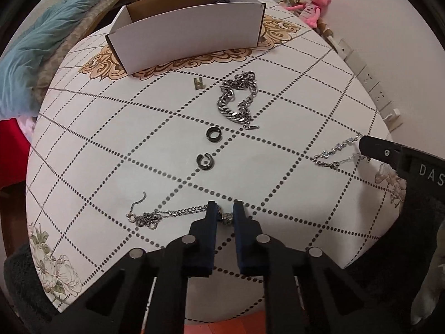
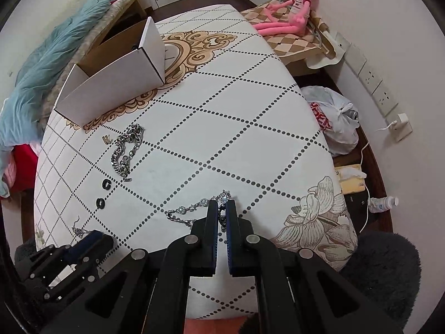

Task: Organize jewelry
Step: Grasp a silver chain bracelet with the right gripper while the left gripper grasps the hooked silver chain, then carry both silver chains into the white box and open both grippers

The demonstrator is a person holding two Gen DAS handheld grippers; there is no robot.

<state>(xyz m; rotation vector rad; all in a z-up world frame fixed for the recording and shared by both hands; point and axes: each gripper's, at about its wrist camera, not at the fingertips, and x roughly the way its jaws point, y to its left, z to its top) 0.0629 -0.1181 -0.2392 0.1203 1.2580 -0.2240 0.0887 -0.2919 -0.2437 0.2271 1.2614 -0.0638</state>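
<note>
My left gripper (image 1: 225,208) stands at the near table edge with its jaws close around the pendant of a thin silver necklace (image 1: 164,214), whose chain trails left. My right gripper (image 2: 221,205) is shut on a beaded silver chain (image 2: 192,208) lying on the cloth; it also shows at the right in the left wrist view (image 1: 333,153). A heavy curb chain (image 1: 239,97), an H-shaped piece (image 1: 198,83) and two black rings (image 1: 213,133) (image 1: 205,162) lie mid-table. A white open box (image 1: 189,33) stands at the far side.
The round table (image 2: 250,128) has a white cloth with dotted diamonds. A blue blanket (image 2: 50,66) lies at the left. A pink plush toy (image 2: 289,14), a plastic bag (image 2: 333,119) and wall sockets (image 2: 375,83) are at the right.
</note>
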